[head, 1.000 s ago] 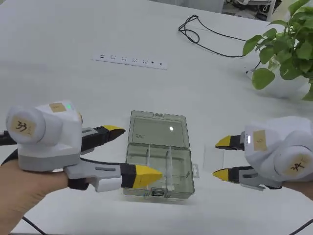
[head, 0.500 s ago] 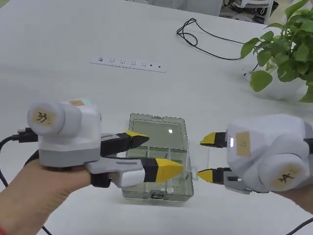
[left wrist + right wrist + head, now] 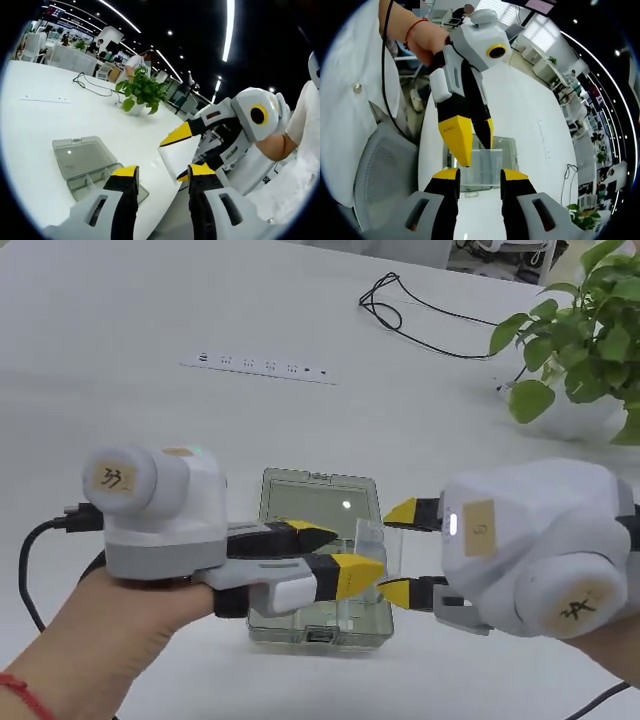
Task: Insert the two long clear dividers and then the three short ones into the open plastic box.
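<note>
clear divider carried over the open box

clear divider [image 3: 378, 543] is clamped across its width between the jaws of the right hand-held gripper [image 3: 397, 552]. it stands roughly upright, off the counter [image 3: 150, 330] and just above the right-hand part of the plastic box [image 3: 300, 628]. the box sits on the counter between the two tools, with its lid [image 3: 318, 498] laid open behind it. partitions [image 3: 340, 612] show inside the box, but how many cannot be told. the left hand-held gripper [image 3: 348, 552] has its jaws apart and empty, with its tips over the box and near the divider.

judged step: one divider, seemingly a short one, is being brought to its slot. the next move calls for lining the panel's edges up with a free pair of grooves, lowering it straight, and pressing it home. the left tool could steady the box or guide the panel. risk: a thin, clear panel may tilt or slip in the grip if it meets the grooves off-square.
</note>
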Demonstrator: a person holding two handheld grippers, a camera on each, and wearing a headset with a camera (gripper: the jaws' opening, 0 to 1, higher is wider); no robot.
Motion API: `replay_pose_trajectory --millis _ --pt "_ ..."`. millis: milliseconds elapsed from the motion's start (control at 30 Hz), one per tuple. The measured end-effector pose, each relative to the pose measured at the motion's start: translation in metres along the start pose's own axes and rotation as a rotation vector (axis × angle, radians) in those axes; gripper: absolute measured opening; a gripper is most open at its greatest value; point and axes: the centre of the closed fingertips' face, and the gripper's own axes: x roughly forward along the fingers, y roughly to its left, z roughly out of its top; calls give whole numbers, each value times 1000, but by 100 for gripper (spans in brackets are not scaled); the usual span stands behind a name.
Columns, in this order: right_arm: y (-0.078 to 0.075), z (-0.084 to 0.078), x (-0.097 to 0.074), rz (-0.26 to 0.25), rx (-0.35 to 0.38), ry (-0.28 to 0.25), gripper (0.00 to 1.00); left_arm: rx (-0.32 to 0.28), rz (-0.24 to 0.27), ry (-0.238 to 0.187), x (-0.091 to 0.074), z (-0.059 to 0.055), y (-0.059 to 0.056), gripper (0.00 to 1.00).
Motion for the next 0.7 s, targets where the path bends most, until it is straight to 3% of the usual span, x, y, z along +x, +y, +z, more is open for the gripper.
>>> replay_pose_trajectory --millis 367,700 --pt "2 8 -1 0 -16 -10 33 -27 -39 -13 0 1 -6 14" --pt "2 9 -2 -7 -30 -5 33 -80 -67 -19 0 1 -12 5"
